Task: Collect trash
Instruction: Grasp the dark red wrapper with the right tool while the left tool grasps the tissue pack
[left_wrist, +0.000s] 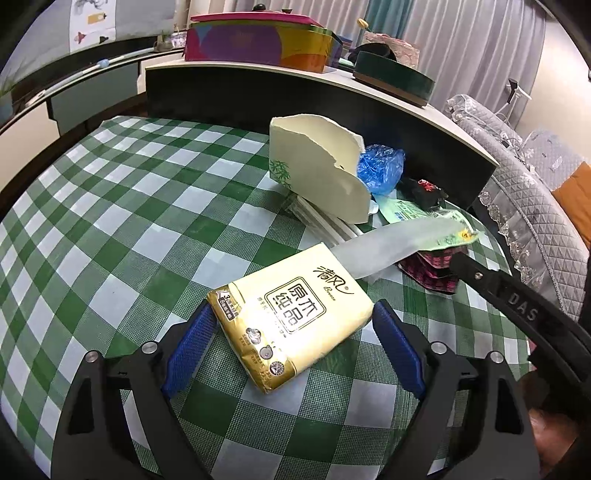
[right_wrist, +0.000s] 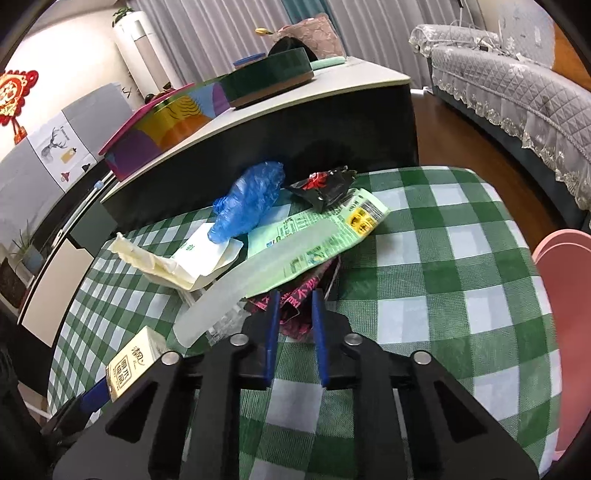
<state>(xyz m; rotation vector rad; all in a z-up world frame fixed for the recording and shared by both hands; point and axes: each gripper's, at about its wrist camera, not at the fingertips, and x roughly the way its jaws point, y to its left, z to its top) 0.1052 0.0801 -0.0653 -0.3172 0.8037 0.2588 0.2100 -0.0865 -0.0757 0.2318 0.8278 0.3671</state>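
Trash is being shown heaped at the far side of a green-and-white checked tablecloth (right_wrist: 461, 236), against a low dark cabinet (right_wrist: 258, 147): a dark wrapper with pink print (right_wrist: 301, 295) is lying at the near edge of the heap, partly covered by a long pale green wrapper (right_wrist: 295, 243), with a crumpled blue plastic bag (right_wrist: 247, 199), a black-and-red wrapper (right_wrist: 325, 186) and a torn cream carton (left_wrist: 314, 162) lying behind and beside them. The right gripper (right_wrist: 294, 301) is being held at the dark wrapper, its blue fingers (right_wrist: 272, 325) drawn narrow with the wrapper's edge between them; whether the pads are actually pinching it cannot be told. The left gripper (left_wrist: 293, 321) is being held with fingers spread wide on either side of a yellow tissue pack (left_wrist: 291, 314), its pads apparently clear of the pack.
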